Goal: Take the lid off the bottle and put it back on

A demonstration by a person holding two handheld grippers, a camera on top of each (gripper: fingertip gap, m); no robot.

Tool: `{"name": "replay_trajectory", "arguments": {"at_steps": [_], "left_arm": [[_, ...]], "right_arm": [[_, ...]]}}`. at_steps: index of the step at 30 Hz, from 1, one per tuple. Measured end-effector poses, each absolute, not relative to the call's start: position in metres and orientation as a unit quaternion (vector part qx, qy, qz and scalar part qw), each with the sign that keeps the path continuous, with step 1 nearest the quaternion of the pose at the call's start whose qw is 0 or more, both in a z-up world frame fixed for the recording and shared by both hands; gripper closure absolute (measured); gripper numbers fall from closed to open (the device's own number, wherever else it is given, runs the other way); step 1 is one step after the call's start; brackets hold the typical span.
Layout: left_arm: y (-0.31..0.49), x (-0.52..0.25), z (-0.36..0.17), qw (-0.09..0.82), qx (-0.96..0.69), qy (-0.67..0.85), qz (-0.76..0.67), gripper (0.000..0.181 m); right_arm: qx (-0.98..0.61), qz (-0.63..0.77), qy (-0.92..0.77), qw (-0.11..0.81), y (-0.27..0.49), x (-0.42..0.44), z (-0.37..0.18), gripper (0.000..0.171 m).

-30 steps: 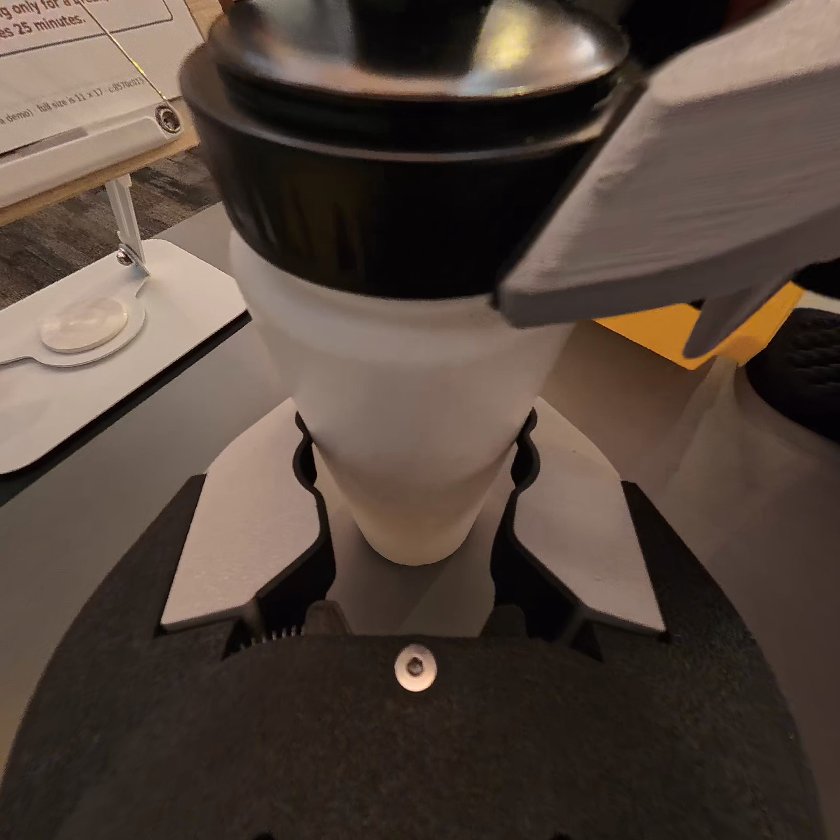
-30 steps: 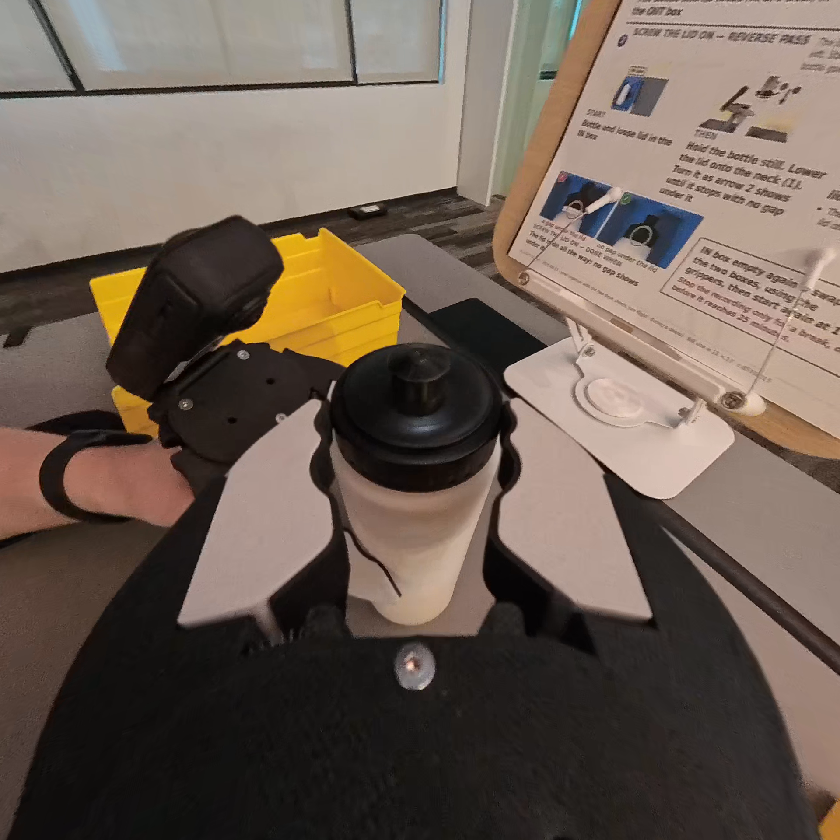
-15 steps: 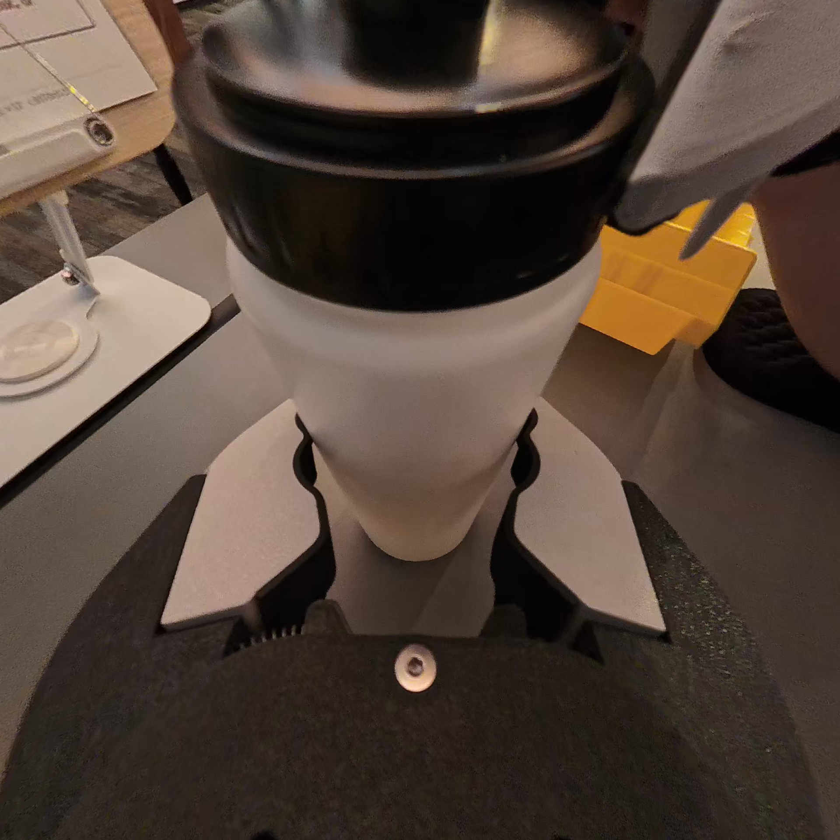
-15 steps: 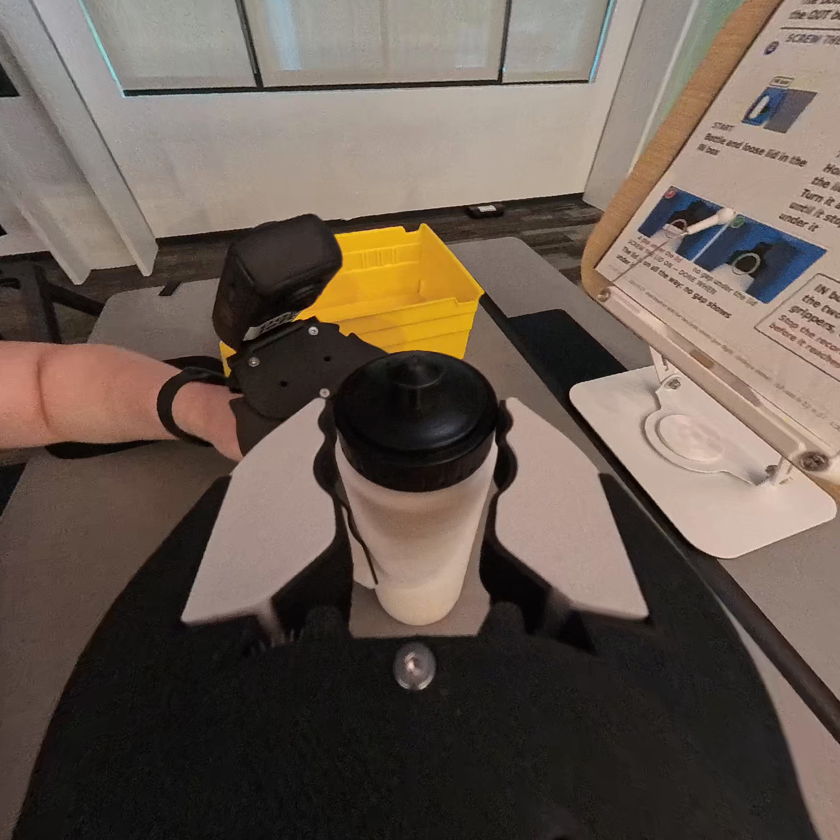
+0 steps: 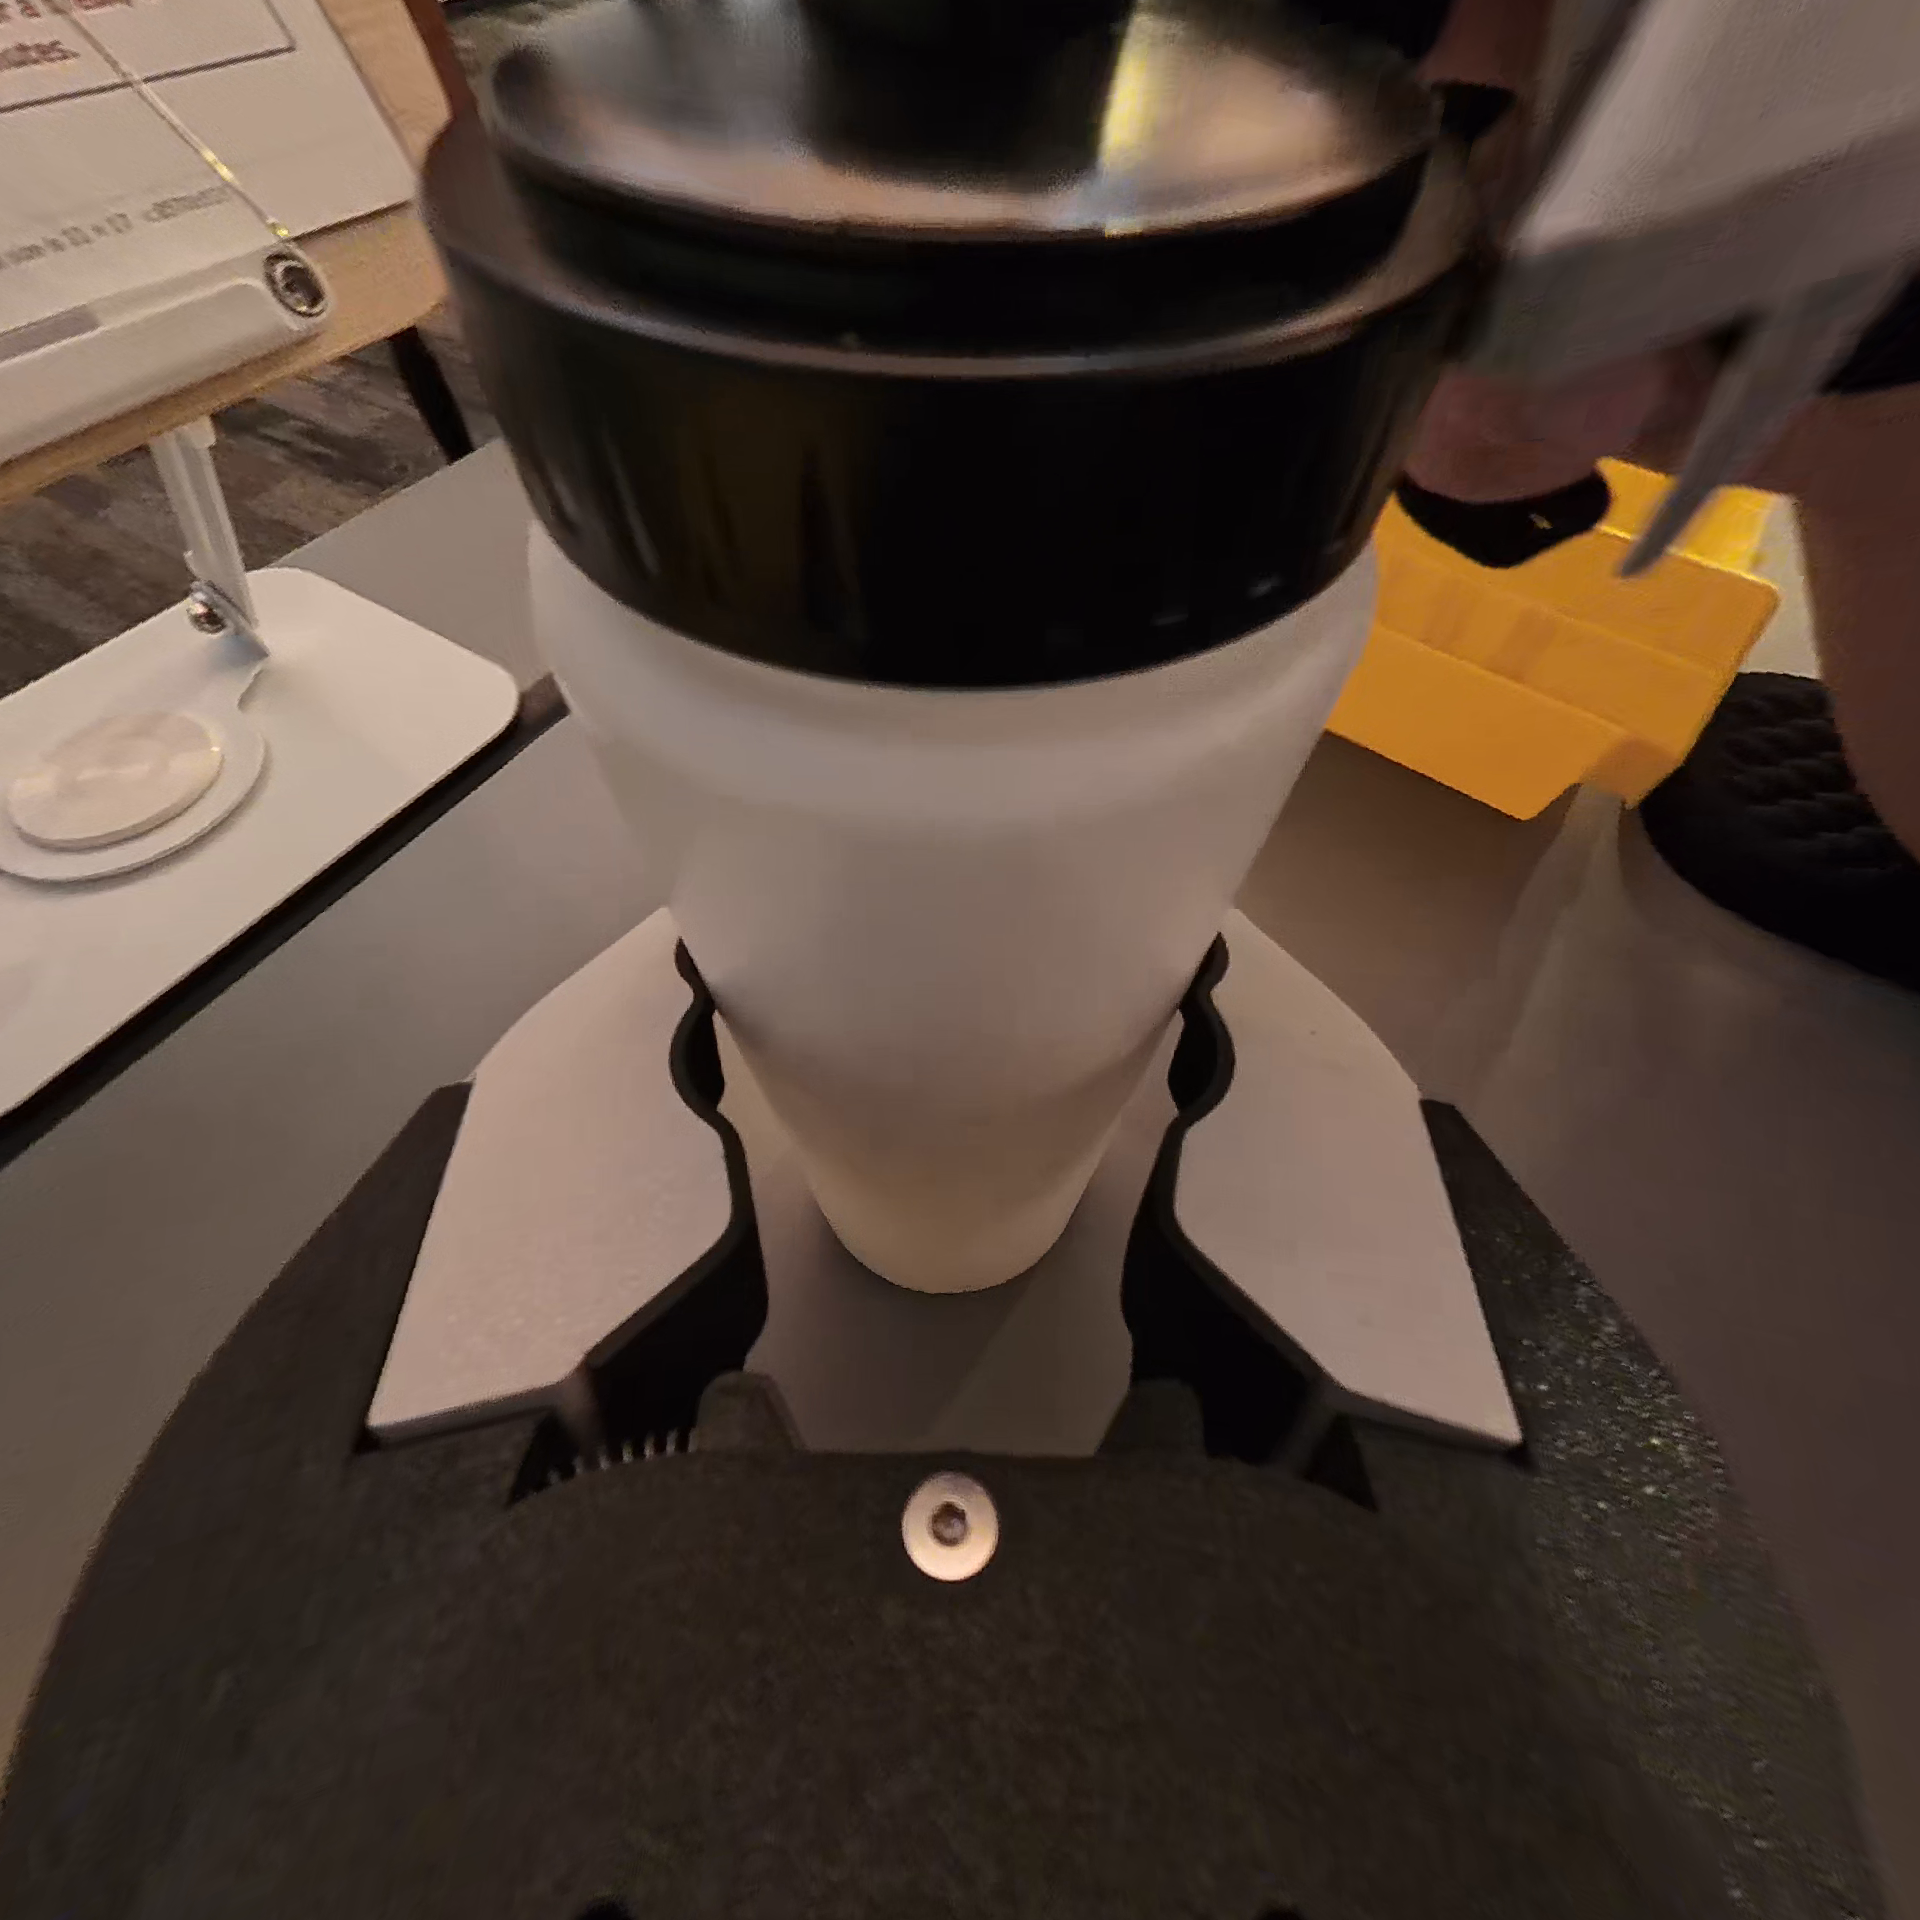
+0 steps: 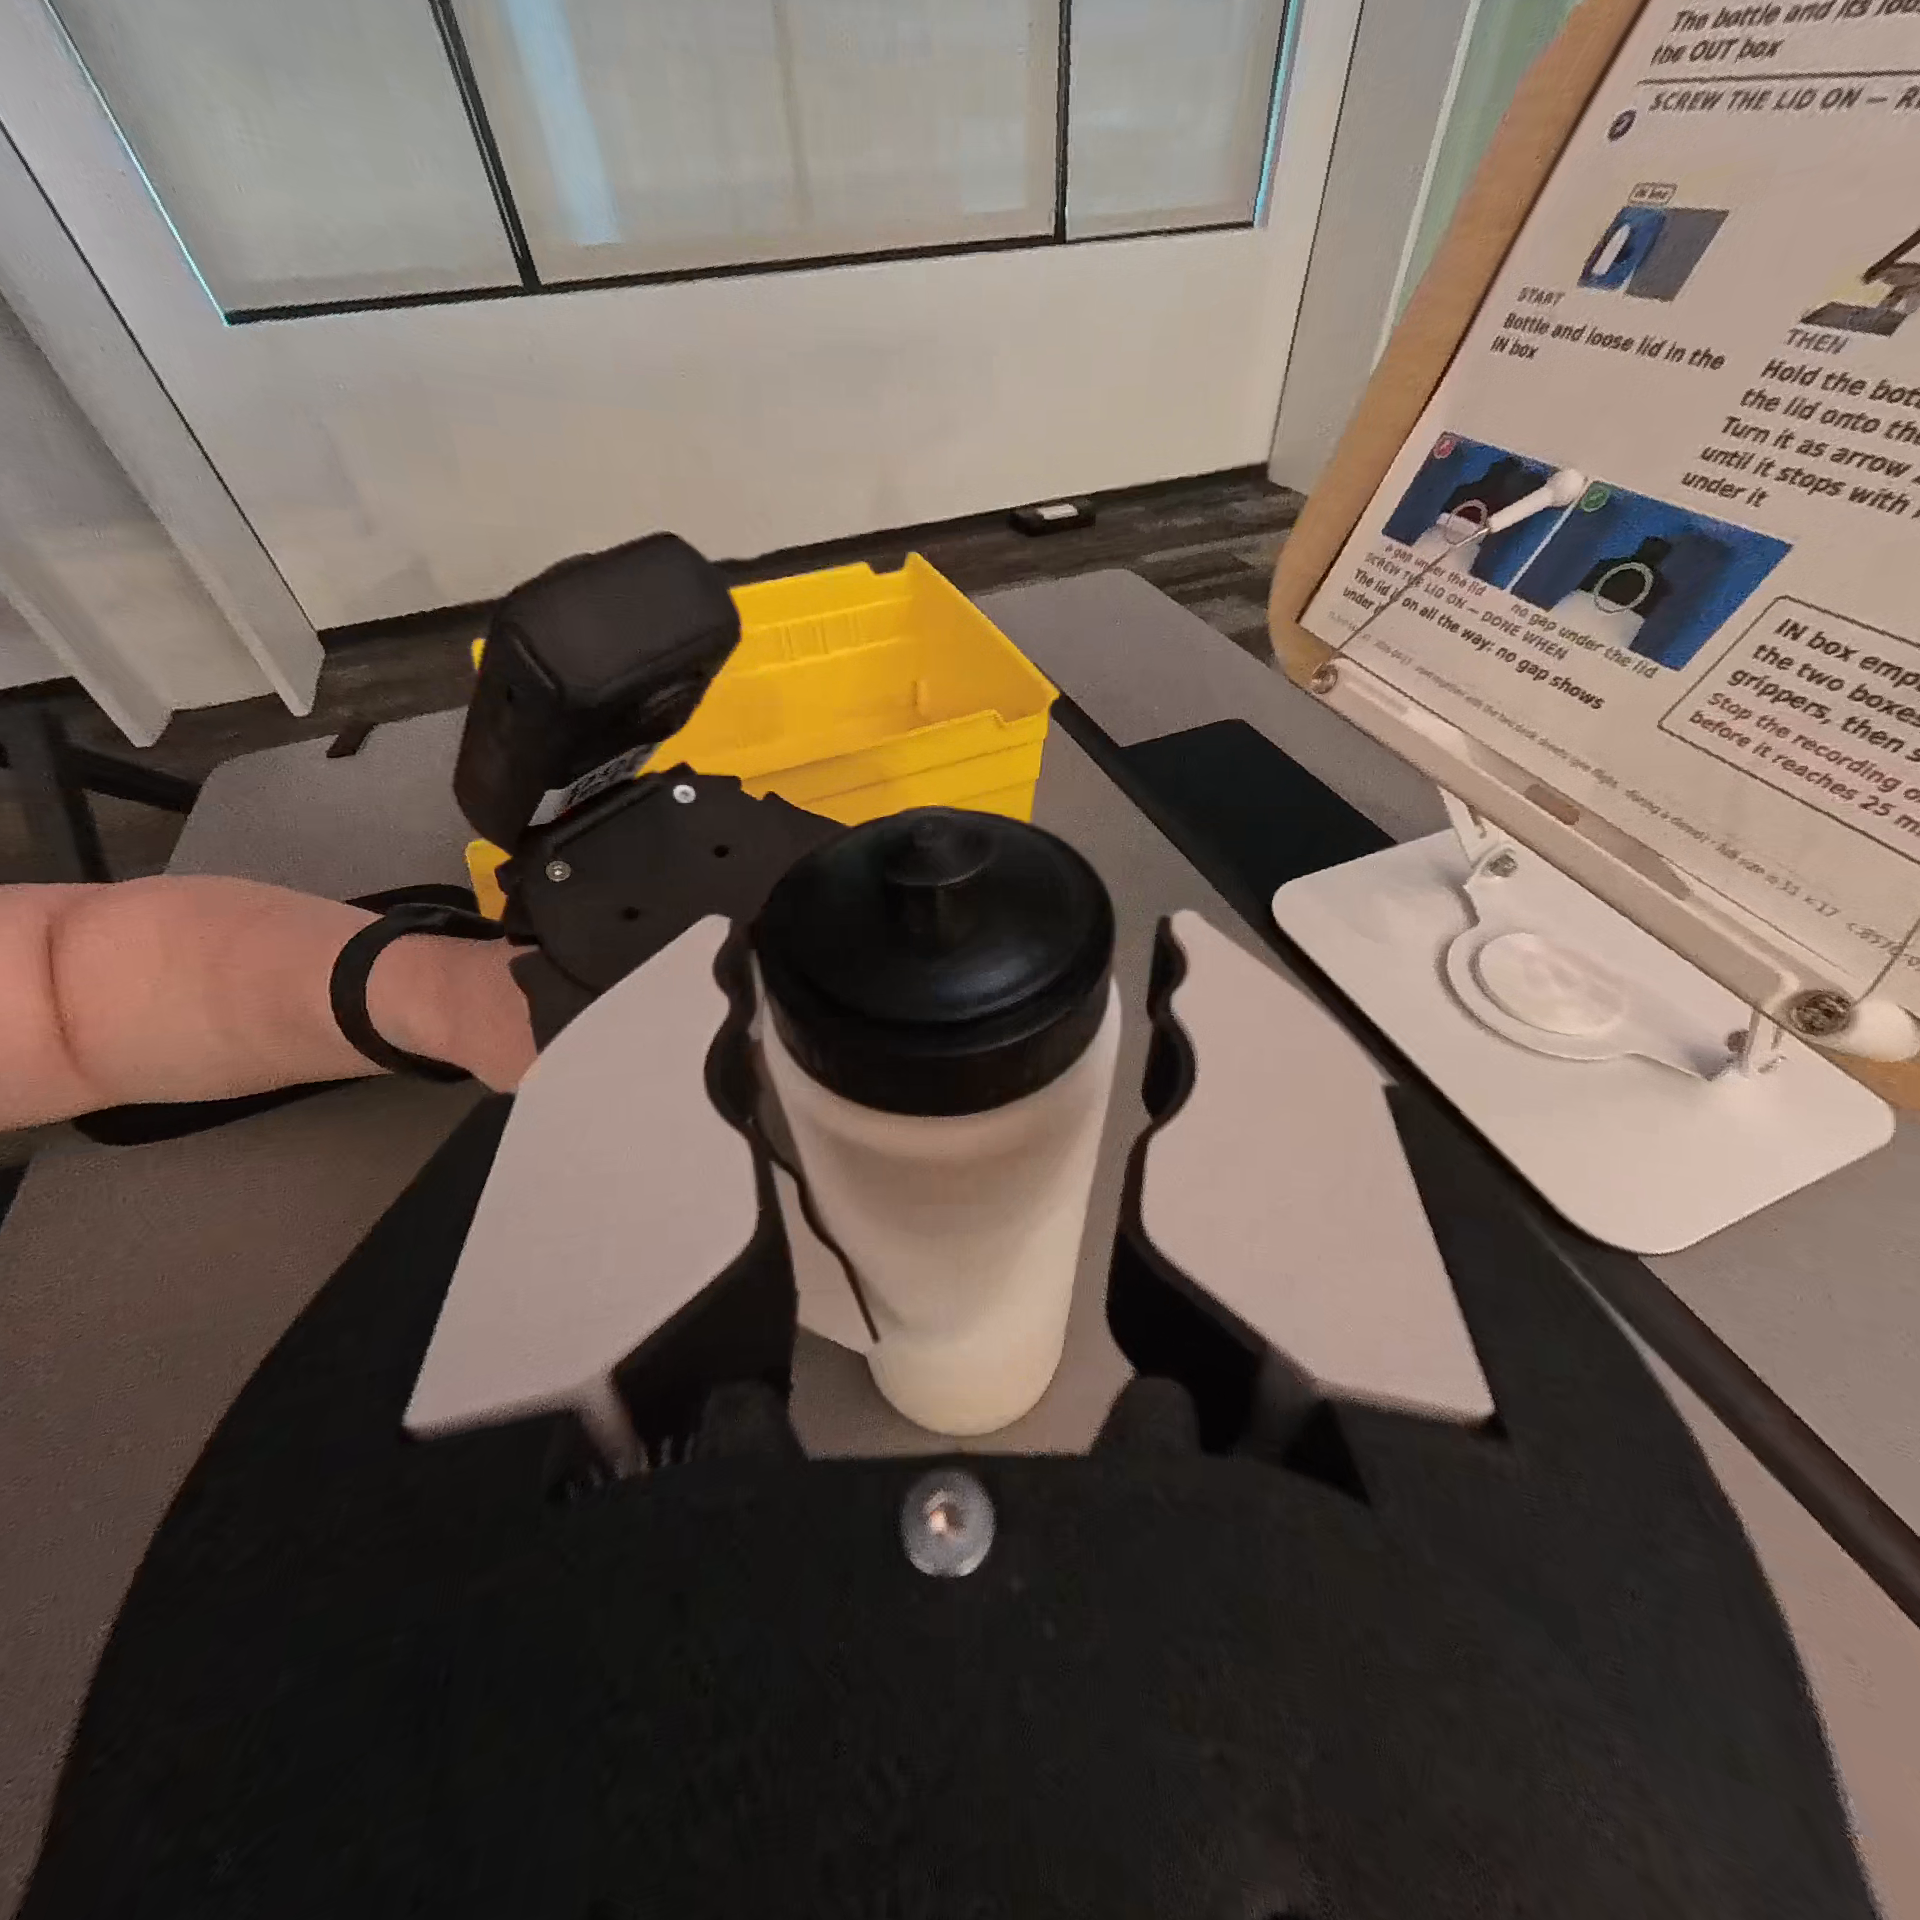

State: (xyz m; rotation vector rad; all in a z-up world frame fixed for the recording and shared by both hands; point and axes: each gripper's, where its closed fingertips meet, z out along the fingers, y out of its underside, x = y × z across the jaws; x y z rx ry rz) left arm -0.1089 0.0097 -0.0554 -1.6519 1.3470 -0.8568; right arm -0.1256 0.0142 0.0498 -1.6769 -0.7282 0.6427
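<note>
Left wrist view first: the left gripper point(image 5: 951, 1049) is clamped on the lower body of the white bottle point(image 5: 935, 883), its fingers pressed in on both flanks. The bottle stands upright on the grey table point(image 5: 312, 1039), its long axis running straight up, and the black lid point(image 5: 935, 416) sits on top, looming close. A pale finger of the other gripper shows at the top right, at the lid's rim (too blurred to say whether it touches).

Over to the right wrist view: the right gripper point(image 6: 940, 1039) straddles the lid point(image 6: 935, 956) from above, but there's daylight on the right side between finger and lid, so it reads as open, not gripping. The bottle point(image 6: 945, 1226) sits dead centre between the fingers. A yellow bin point(image 6: 883, 686) waits behind, a sign stand point(image 6: 1621, 1039) to the right.

My call: the right one is nearest the lid, and must close squarely before any twist.
</note>
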Motion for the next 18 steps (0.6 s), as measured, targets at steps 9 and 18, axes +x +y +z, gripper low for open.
{"name": "replay_trajectory", "arguments": {"at_steps": [9, 18], "left_arm": [[0.014, -0.111, -0.055, 0.417, -0.67, 0.523, -0.324, 0.095], [0.019, -0.114, -0.055, 0.418, -0.683, 0.508, -0.317, 0.095]], "right_arm": [[-0.726, 0.234, -0.322, 0.56, 0.019, -0.136, 0.034, 0.1], [-0.742, 0.175, -0.25, 0.596, 0.026, -0.137, 0.035, 0.099]]}}
